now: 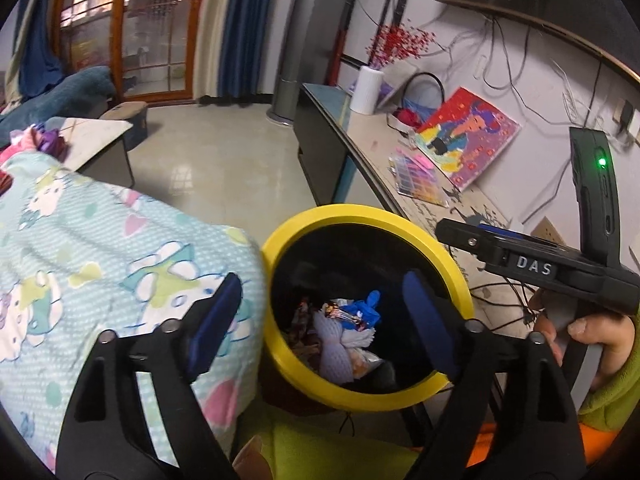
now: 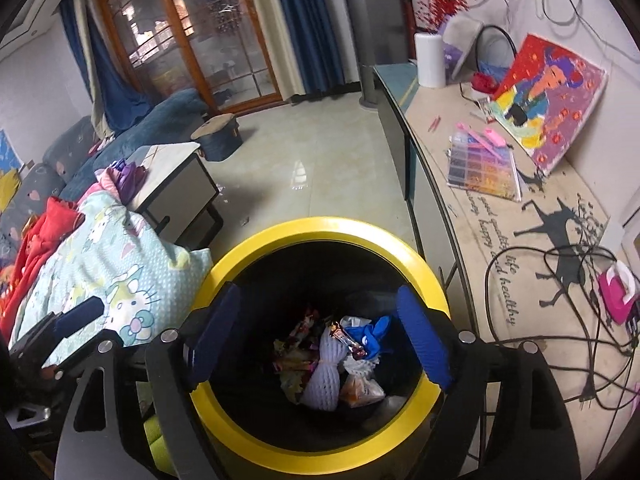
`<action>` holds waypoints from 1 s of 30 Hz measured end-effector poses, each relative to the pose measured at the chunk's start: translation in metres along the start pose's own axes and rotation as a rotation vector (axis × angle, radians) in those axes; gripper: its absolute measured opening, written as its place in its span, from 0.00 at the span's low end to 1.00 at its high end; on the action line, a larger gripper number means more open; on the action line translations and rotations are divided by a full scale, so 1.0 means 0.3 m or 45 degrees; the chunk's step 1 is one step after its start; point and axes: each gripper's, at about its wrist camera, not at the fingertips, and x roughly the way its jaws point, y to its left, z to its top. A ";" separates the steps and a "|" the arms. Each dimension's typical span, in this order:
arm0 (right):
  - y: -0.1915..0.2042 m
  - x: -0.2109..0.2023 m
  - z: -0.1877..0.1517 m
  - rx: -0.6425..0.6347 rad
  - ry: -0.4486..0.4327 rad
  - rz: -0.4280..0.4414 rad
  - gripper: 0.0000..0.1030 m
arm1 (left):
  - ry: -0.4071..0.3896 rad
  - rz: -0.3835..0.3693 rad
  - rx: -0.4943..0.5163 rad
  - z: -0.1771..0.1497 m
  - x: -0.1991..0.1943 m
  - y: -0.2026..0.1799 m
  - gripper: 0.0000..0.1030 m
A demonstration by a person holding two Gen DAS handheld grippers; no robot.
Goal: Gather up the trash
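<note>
A black trash bin with a yellow rim point(image 1: 280, 240) point(image 2: 256, 240) stands on the floor. Inside lie snack wrappers point(image 2: 296, 344), a white foam net point(image 2: 324, 380), a blue crumpled piece point(image 2: 374, 330) and an orange packet point(image 2: 360, 390); the trash also shows in the left wrist view point(image 1: 344, 336). My left gripper point(image 1: 320, 320) is open and empty, above the bin's left side. My right gripper point(image 2: 324, 336) is open and empty, right over the bin's mouth. The right gripper's body point(image 1: 560, 264) shows in the left wrist view beside the bin.
A cartoon-print quilt point(image 1: 100, 248) point(image 2: 108, 264) lies left of the bin. A long sideboard point(image 2: 480, 200) at the right carries a painting point(image 2: 552, 96), a bead box point(image 2: 484, 168), a white roll point(image 2: 430, 60), cables point(image 2: 560, 320). A low table point(image 2: 176, 176) and tiled floor point(image 2: 320, 160) lie beyond.
</note>
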 end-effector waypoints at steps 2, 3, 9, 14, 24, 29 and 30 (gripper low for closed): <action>0.032 -0.018 0.002 -0.015 -0.016 0.016 0.89 | -0.017 0.023 -0.020 -0.003 -0.028 0.023 0.89; 0.049 -0.029 0.002 -0.016 -0.025 0.028 0.91 | -0.025 0.034 -0.034 -0.003 -0.045 0.037 0.89; 0.180 -0.082 -0.008 -0.082 -0.047 0.080 0.94 | -0.090 0.135 -0.123 -0.018 -0.160 0.141 0.89; 0.306 -0.112 -0.048 -0.169 -0.066 0.118 0.94 | -0.164 0.216 -0.183 -0.045 -0.273 0.228 0.89; 0.543 -0.253 -0.173 -0.421 -0.319 0.221 0.94 | -0.298 0.381 -0.201 -0.127 -0.491 0.290 0.89; 0.582 -0.320 -0.216 -0.459 -0.479 0.218 0.94 | -0.399 0.447 -0.175 -0.176 -0.574 0.265 0.89; 0.586 -0.334 -0.222 -0.456 -0.516 0.221 0.94 | -0.413 0.463 -0.165 -0.183 -0.587 0.259 0.89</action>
